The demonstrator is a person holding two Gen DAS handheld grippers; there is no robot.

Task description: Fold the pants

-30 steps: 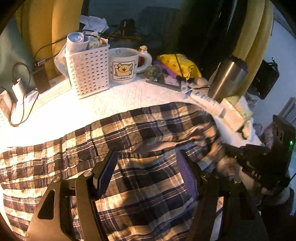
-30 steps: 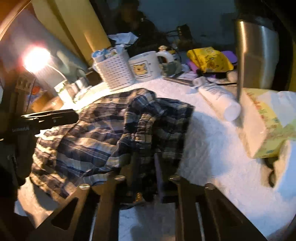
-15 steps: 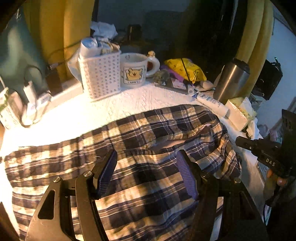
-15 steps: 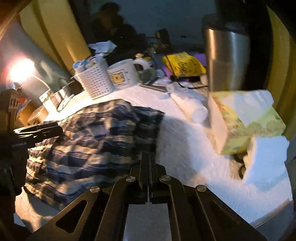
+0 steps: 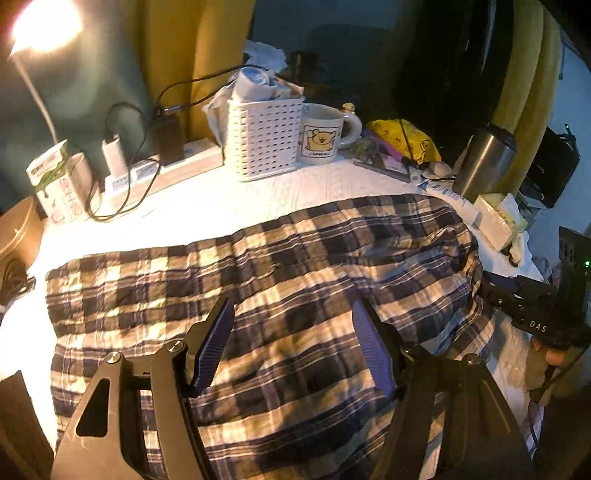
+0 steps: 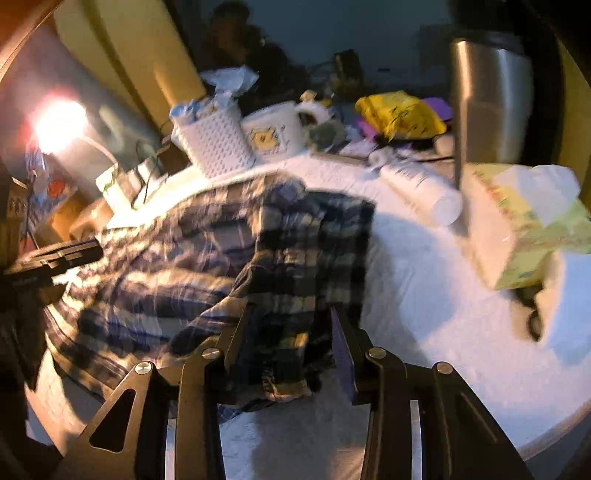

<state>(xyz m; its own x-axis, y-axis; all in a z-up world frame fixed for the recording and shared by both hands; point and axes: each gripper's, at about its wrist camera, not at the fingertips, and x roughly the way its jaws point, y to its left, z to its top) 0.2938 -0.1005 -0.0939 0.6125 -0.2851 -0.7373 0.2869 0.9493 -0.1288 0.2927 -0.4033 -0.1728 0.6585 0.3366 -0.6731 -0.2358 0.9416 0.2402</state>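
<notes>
The plaid pants (image 5: 280, 280) lie spread across the white table cover (image 5: 229, 206), waistband end at the right. My left gripper (image 5: 293, 339) is open and hovers over the middle of the pants, touching nothing. In the right wrist view, which is blurred, the pants (image 6: 207, 258) lie bunched with a dark folded corner near me. My right gripper (image 6: 290, 332) is open, its fingers on either side of that bunched corner. The right gripper also shows at the right edge of the left wrist view (image 5: 517, 299).
At the back stand a white slotted basket (image 5: 264, 142), a bear mug (image 5: 325, 133), a yellow bag (image 5: 406, 138), a steel tumbler (image 5: 484, 162), a white tube (image 5: 450, 199) and a tissue pack (image 5: 498, 221). A lamp (image 5: 40, 26), chargers and cables are at the left.
My right gripper went from shut to open and moved forward over the pants' near corner. My left gripper stayed open and drew back a little, showing more of the pants.
</notes>
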